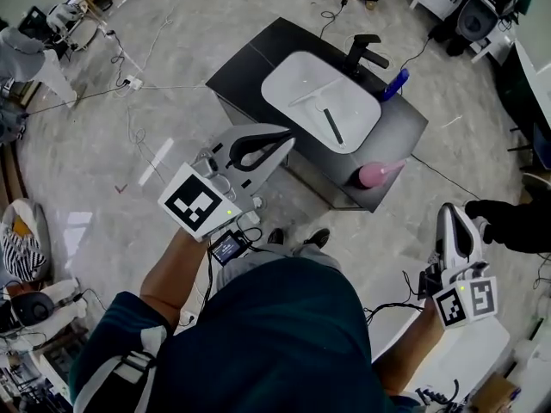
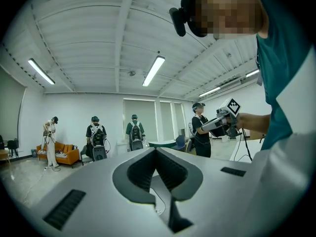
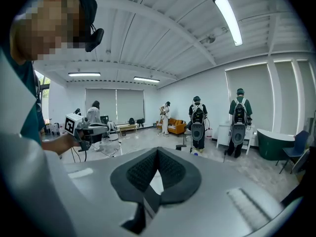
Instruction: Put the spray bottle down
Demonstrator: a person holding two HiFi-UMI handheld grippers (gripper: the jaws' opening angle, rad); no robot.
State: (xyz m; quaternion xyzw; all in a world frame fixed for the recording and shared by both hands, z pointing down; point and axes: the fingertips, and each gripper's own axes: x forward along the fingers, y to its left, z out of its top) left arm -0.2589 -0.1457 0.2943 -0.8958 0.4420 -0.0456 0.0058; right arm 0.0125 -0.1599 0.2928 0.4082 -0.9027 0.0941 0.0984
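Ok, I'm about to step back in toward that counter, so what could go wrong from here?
The pink plastic spray bottle sits right at the near edge of the black counter. A brush from the left gripper or right gripper, both shut and empty, might knock it off. A dark cable crosses the floor beside the counter and could be a trip hazard.

In the head view, the near corner of the dark sink counter (image 1: pixel 258 58) is covered by the left gripper (image 1: pixel 287 141). The floor at the bottom of that view is hidden by the person's teal shirt (image 1: pixel 275 334), and the slender dark object (image 1: pixel 333 126) in the white basin (image 1: pixel 293 89) is too small to be identified. The pink spray bottle (image 1: pixel 376 174) at the counter's edge is blurred, so its trigger cannot be made out, and in the right gripper view a dark green tub (image 3: pixel 274 143) is partly covered by a blue chair (image 3: pixel 295 151).
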